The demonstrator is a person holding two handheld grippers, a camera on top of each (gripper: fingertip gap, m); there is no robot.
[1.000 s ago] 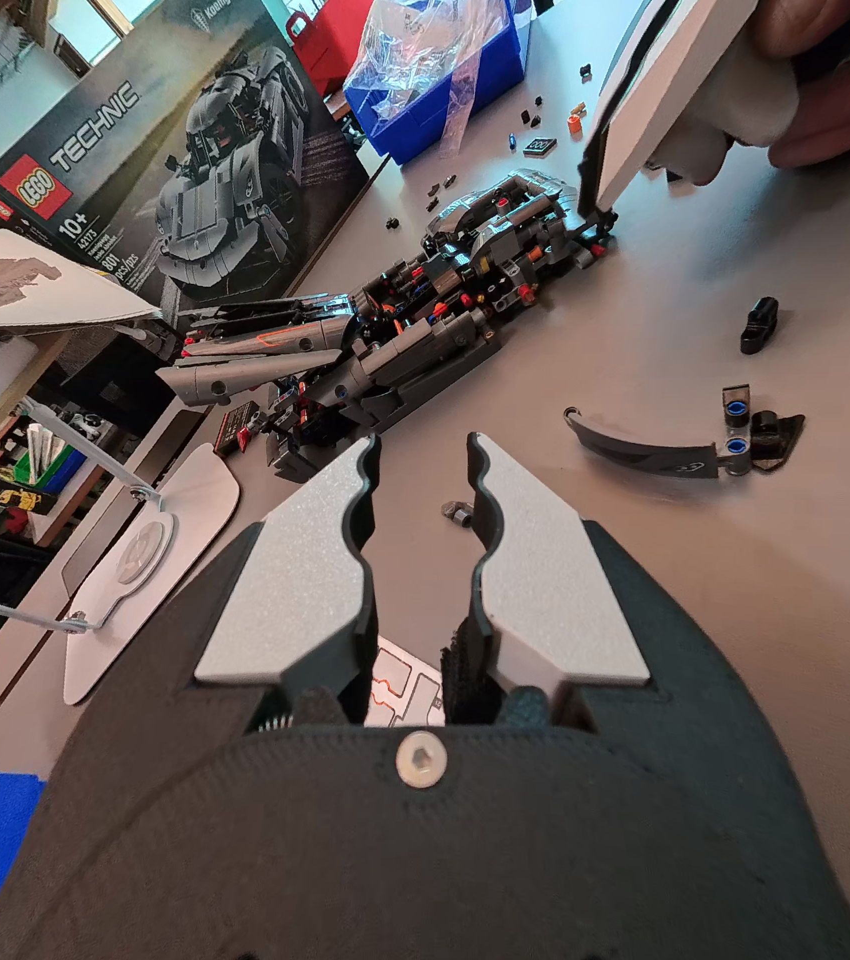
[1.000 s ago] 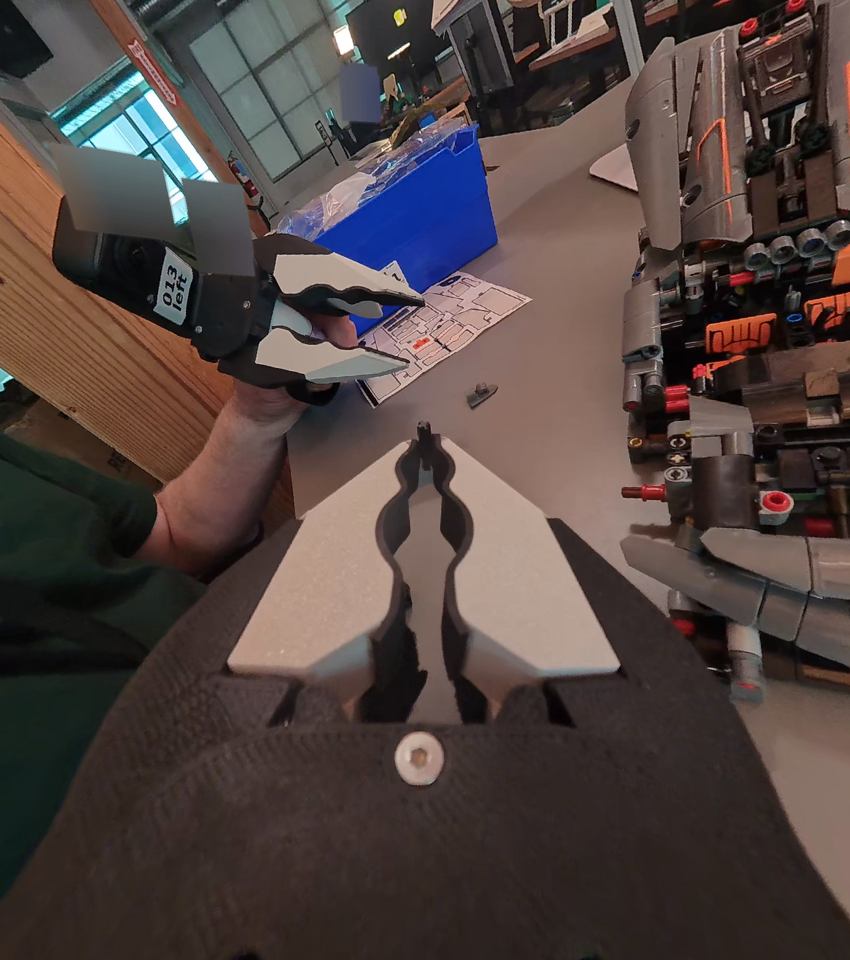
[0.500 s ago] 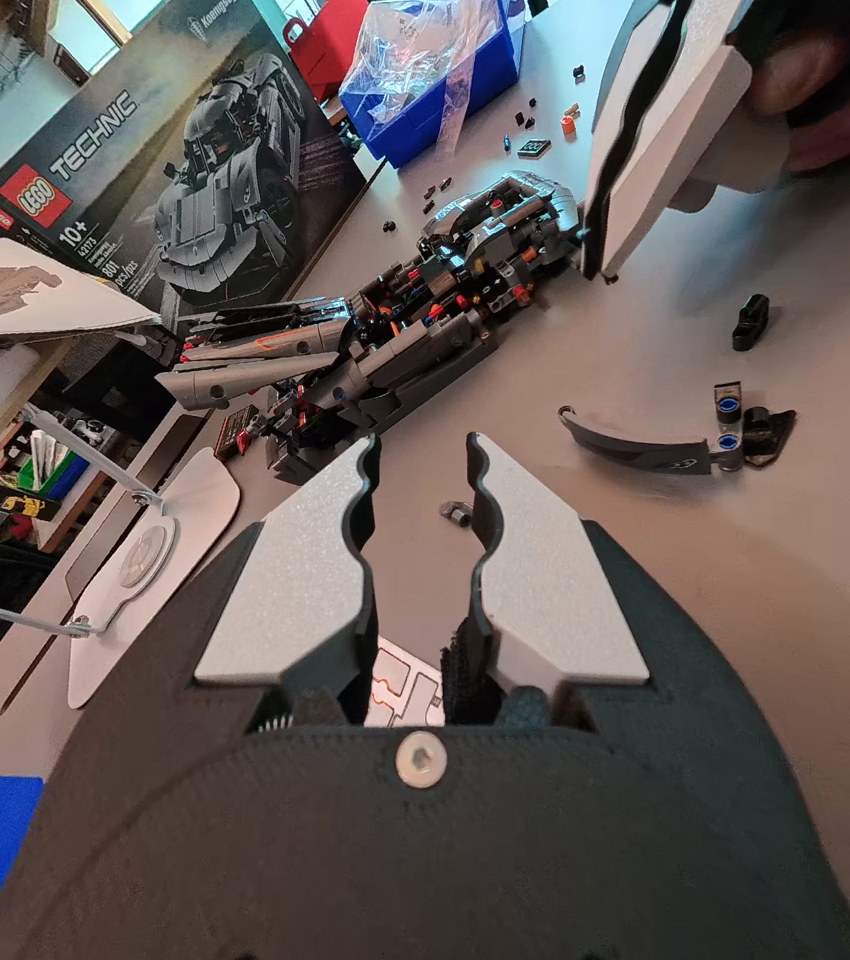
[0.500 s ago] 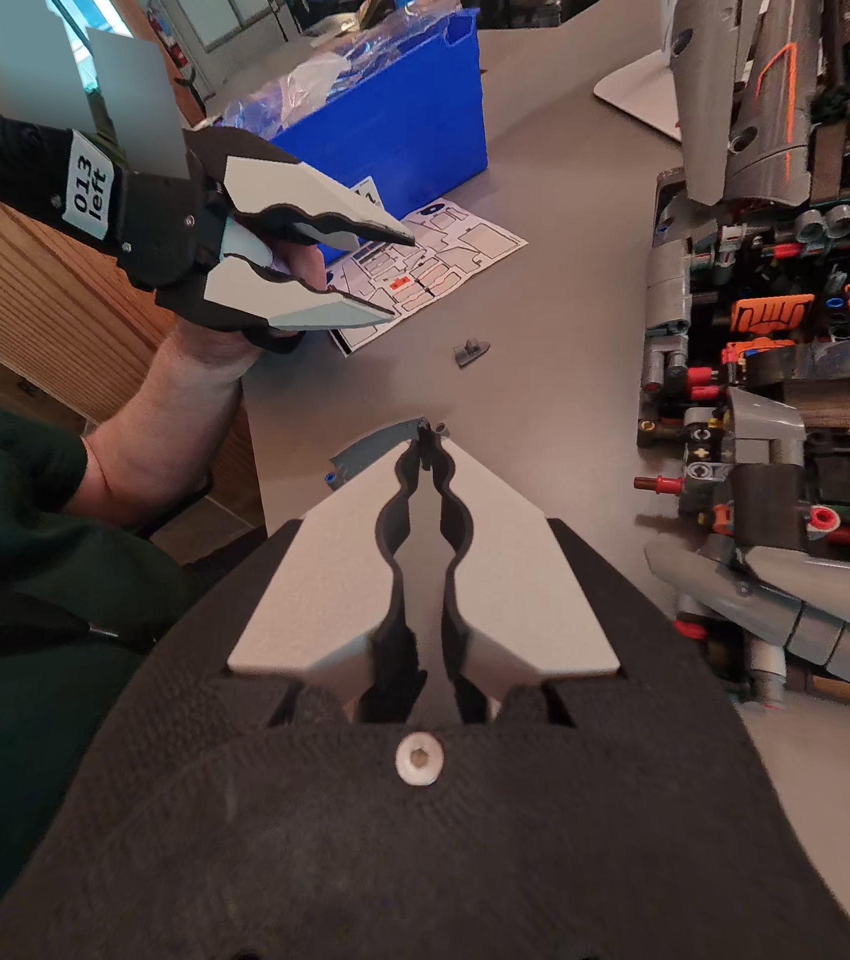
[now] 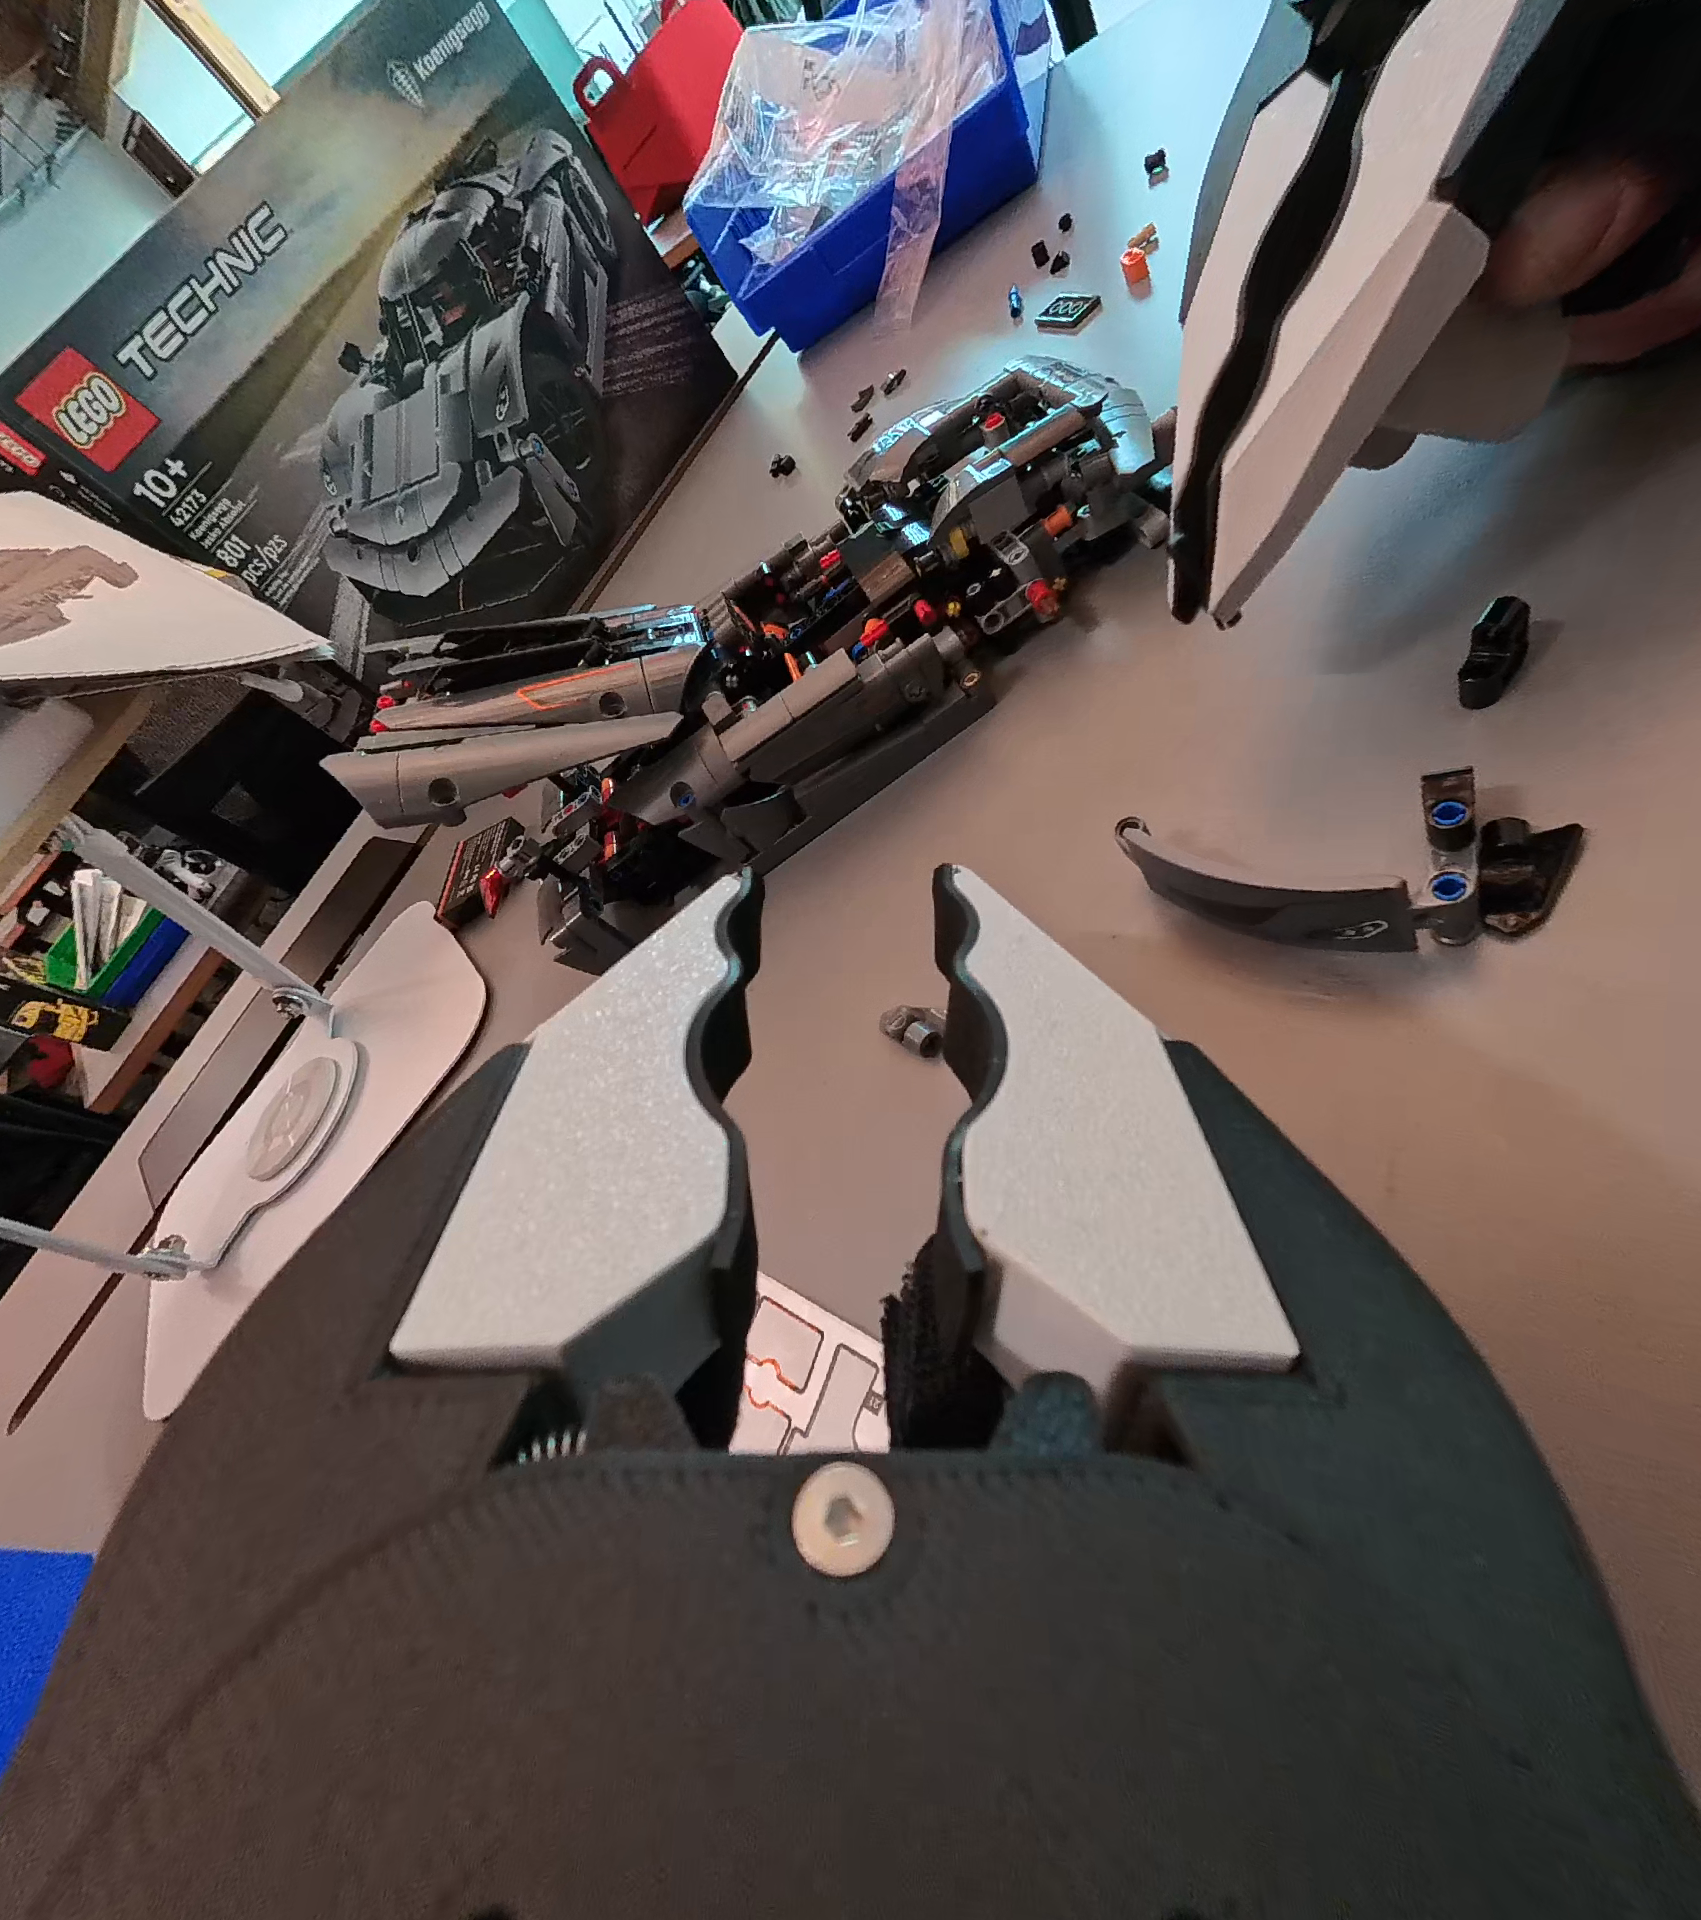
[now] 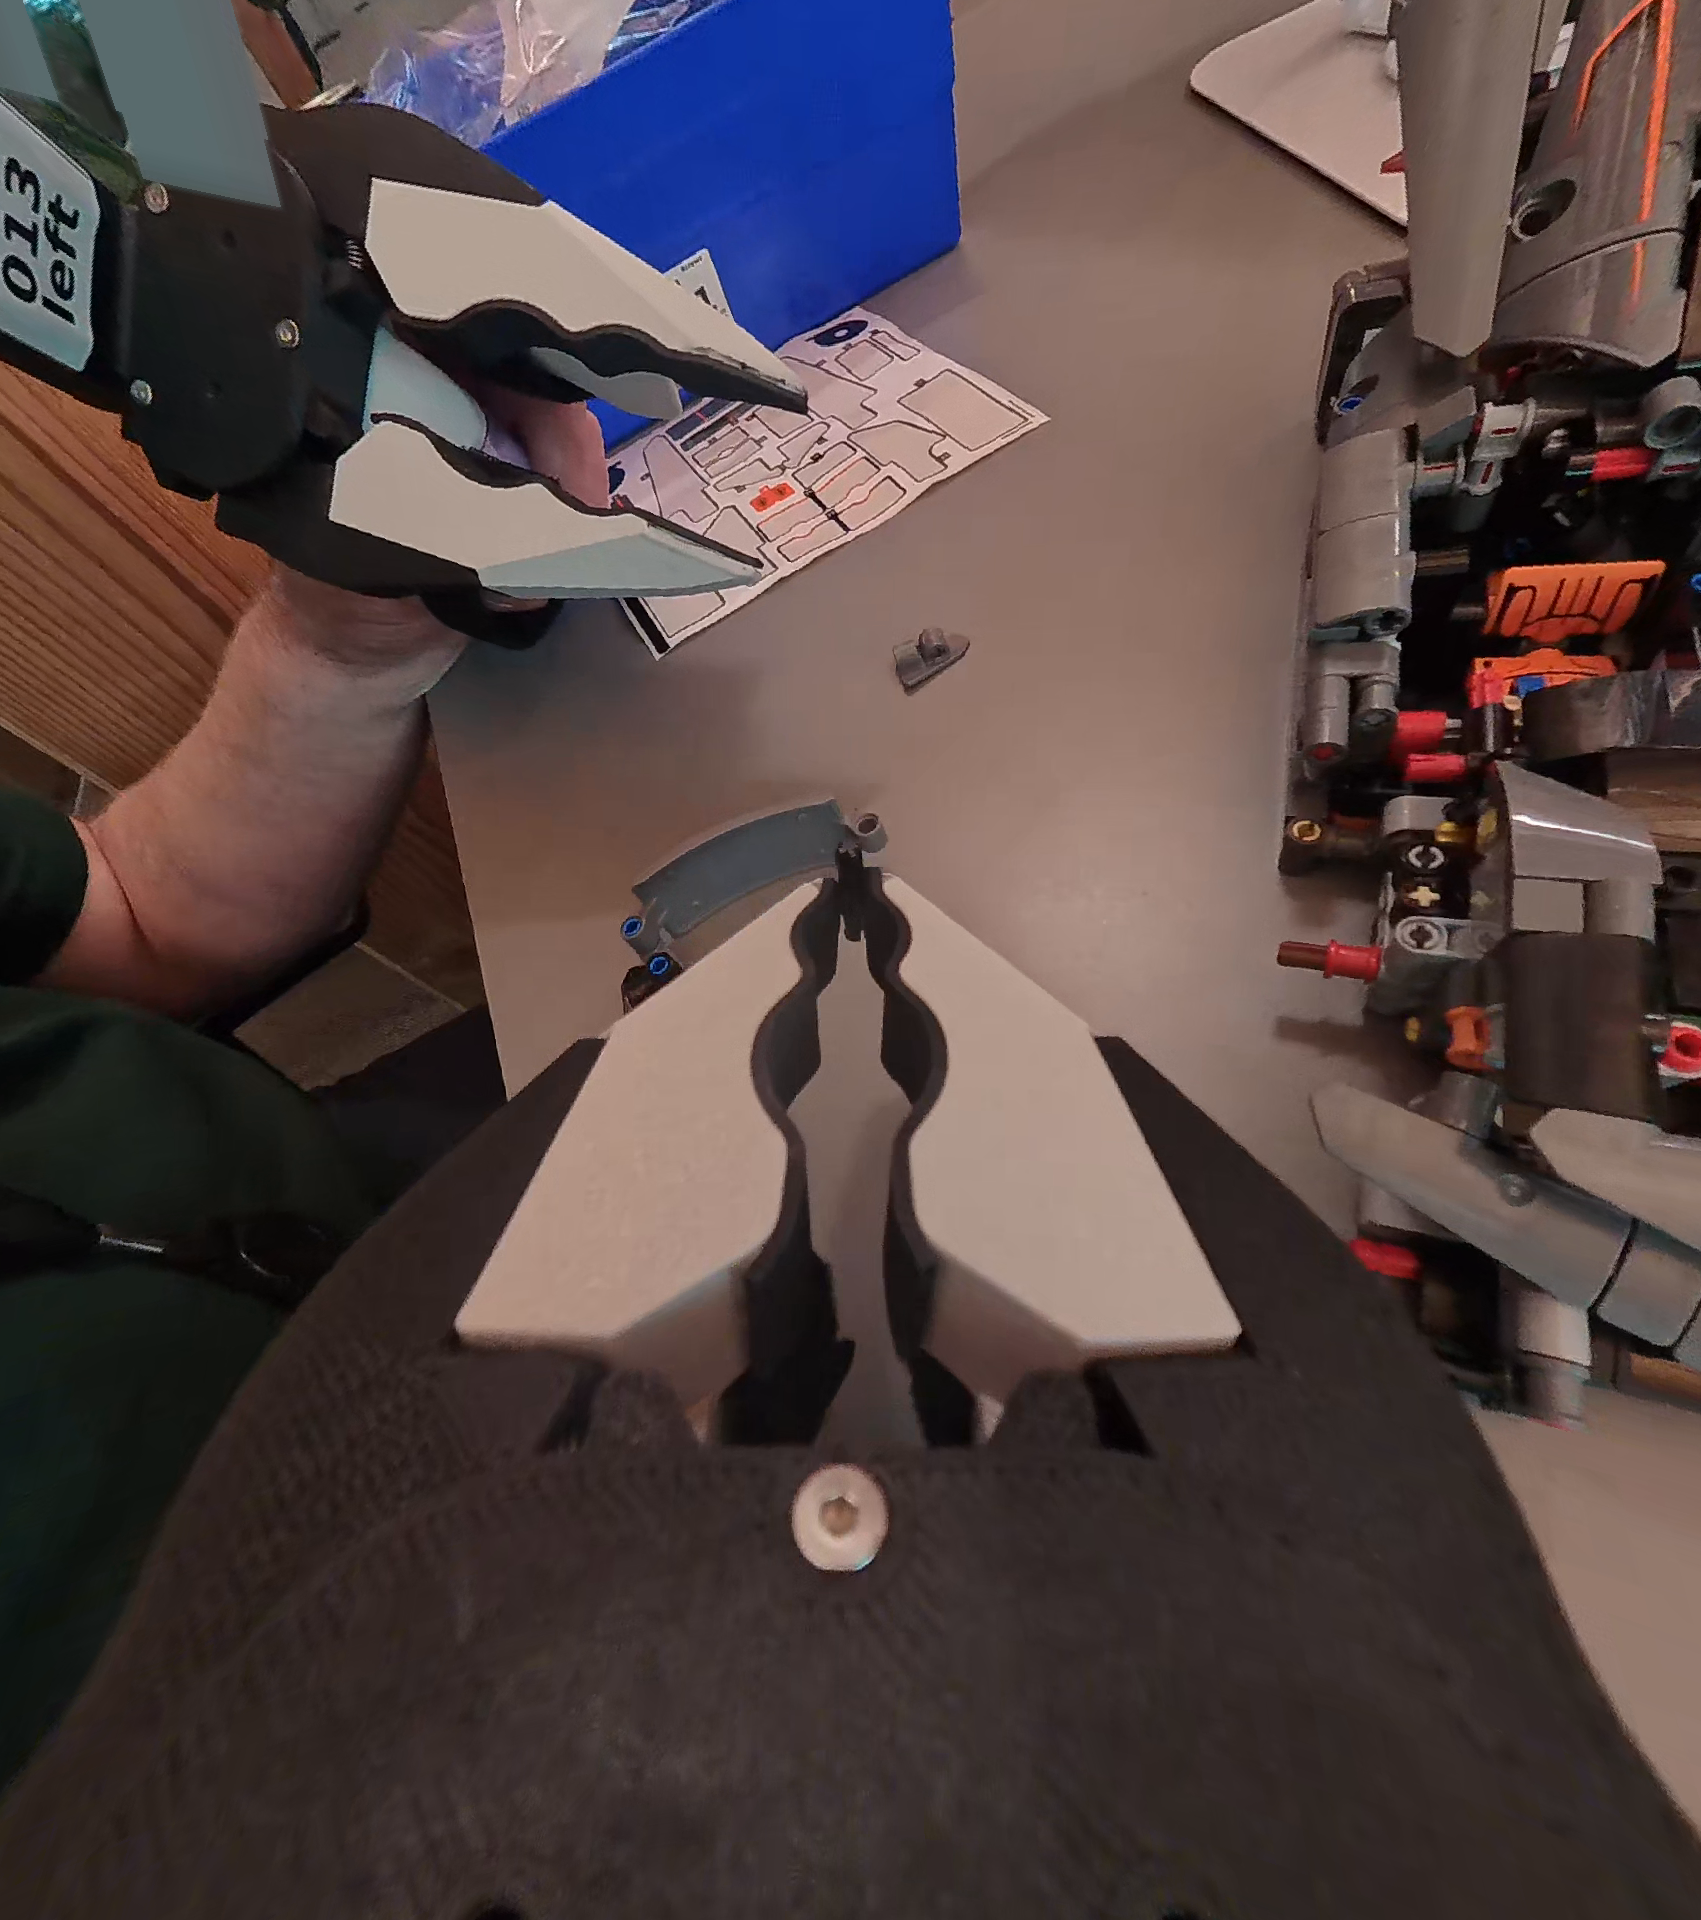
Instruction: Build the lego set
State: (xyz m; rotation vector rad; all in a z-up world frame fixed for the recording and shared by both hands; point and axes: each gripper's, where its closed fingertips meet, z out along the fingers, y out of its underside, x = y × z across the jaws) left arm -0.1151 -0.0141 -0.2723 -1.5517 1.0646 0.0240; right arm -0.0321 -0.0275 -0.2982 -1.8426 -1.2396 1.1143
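The half-built grey and black car model (image 5: 773, 665) lies on the grey table (image 5: 1241, 1195); it fills the right side of the right wrist view (image 6: 1552, 727). My left gripper (image 5: 841, 894) is open and empty, held above the table near a small grey piece (image 5: 913, 1034). My right gripper (image 6: 856, 899) is shut on a small black pin (image 6: 856, 883), just above the end of a curved grey panel (image 6: 742, 873). That panel (image 5: 1272, 904) carries a connector with blue pins (image 5: 1445, 852). The right gripper (image 5: 1204, 608) hangs over the table beside the car's front.
The set's box (image 5: 358, 343) stands behind the car. A blue bin (image 6: 752, 135) with plastic bags and a sticker sheet (image 6: 856, 468) lie near the left gripper (image 6: 773, 478). A black piece (image 5: 1495, 652) and several small loose parts (image 5: 1069, 307) dot the table. A white stand base (image 5: 306, 1091) sits left. Tip to tip, the grippers are about 10 cm apart.
My right gripper has drawn away from the car with the black pin and come down toward the curved panel. My left gripper has barely moved and stays open.
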